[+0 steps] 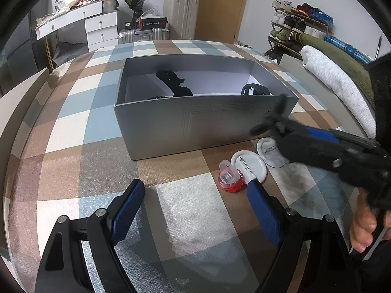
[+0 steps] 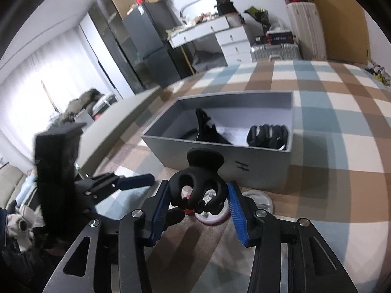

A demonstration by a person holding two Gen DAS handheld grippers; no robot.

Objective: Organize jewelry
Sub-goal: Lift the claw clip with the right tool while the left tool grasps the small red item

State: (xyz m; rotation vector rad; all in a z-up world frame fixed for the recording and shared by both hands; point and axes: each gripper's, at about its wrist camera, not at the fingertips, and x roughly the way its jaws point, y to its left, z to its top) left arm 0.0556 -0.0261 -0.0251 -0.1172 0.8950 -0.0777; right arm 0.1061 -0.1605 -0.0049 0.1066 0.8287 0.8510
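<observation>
My right tool (image 2: pixel 198 205) pinched a black clip (image 2: pixel 199 183) just short of the box (image 1: pixel 195 122) rim; my left tool (image 1: pixel 195 200) stood spread, checked cloth (image 1: pixel 85 146) bare before the box.

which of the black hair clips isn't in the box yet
The black claw clip between the right gripper fingers, held in front of the grey box. The other black clips already lie inside the box.

White dresser (image 1: pixel 97 24), dark fridge (image 2: pixel 151 56)
</observation>
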